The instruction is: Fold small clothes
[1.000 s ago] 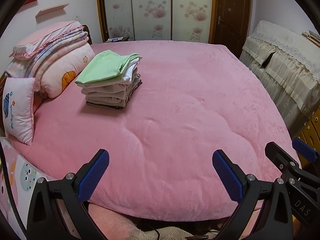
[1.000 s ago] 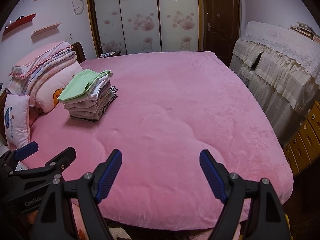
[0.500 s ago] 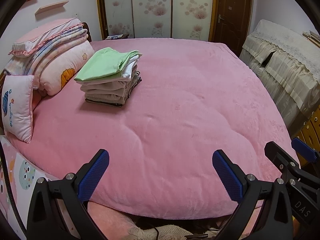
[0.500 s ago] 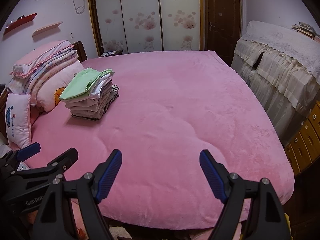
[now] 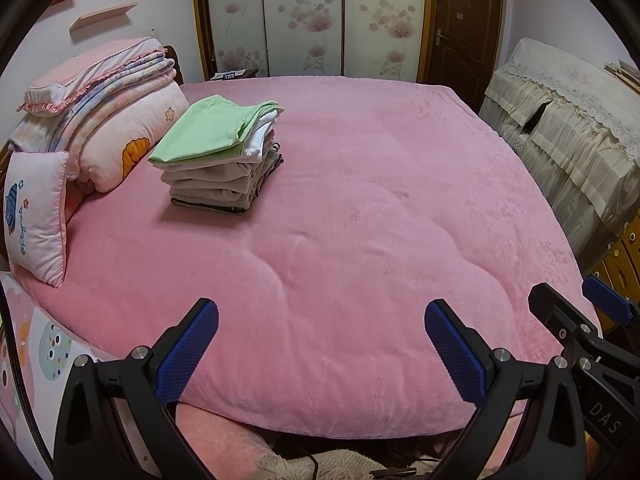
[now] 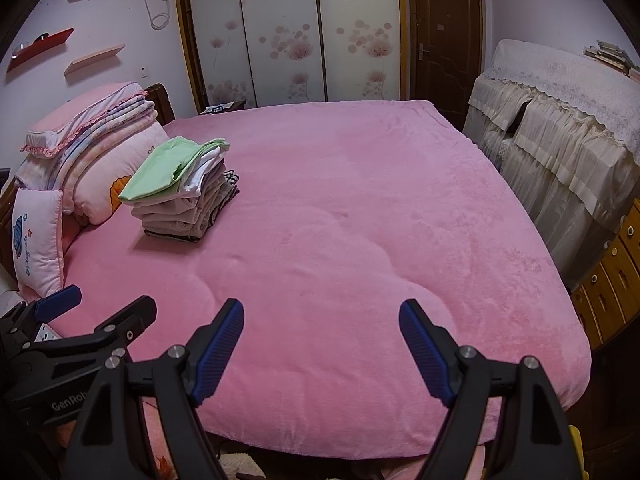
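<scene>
Left gripper [image 5: 321, 346]: held tilted downward, jaws spread wide, nothing gripped (blue ribbed pads [image 5: 186, 354] bare). Right gripper [image 6: 321, 352]: held likewise, jaws set wide apart, nothing clasped. Both are carried side by side.

A neat stack of folded clothes [image 5: 218, 160], green piece on top, sits on the pink bed [image 5: 360, 240] near the pillows [image 5: 100, 120].
</scene>
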Tool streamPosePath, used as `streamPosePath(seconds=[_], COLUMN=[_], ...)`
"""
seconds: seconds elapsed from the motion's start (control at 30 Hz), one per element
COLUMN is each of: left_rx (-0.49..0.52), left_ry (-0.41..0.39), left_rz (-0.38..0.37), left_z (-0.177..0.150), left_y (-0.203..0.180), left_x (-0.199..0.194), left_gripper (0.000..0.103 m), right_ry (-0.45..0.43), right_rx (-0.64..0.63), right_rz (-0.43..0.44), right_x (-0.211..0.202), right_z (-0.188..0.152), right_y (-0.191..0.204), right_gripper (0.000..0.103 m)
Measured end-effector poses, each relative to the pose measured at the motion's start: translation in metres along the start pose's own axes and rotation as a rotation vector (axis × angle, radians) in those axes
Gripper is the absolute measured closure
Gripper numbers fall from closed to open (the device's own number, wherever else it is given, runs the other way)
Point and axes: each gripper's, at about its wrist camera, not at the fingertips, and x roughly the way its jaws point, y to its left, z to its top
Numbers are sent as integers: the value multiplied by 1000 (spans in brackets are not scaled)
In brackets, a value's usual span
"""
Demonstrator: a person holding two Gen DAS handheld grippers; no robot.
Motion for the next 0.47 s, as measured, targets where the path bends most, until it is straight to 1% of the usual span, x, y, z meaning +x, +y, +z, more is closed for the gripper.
streamPosePath(seconds=[0.47], left_rx=[0], left_ry=[0], left_rz=[1], left_z=[0], left_y=[-1], left_x=[0], left_gripper=[1], right_ry=[1], right_rx=[1], right_rz=[3], right_x=[0], right_z=[1], right_y=[0], right_gripper=[22])
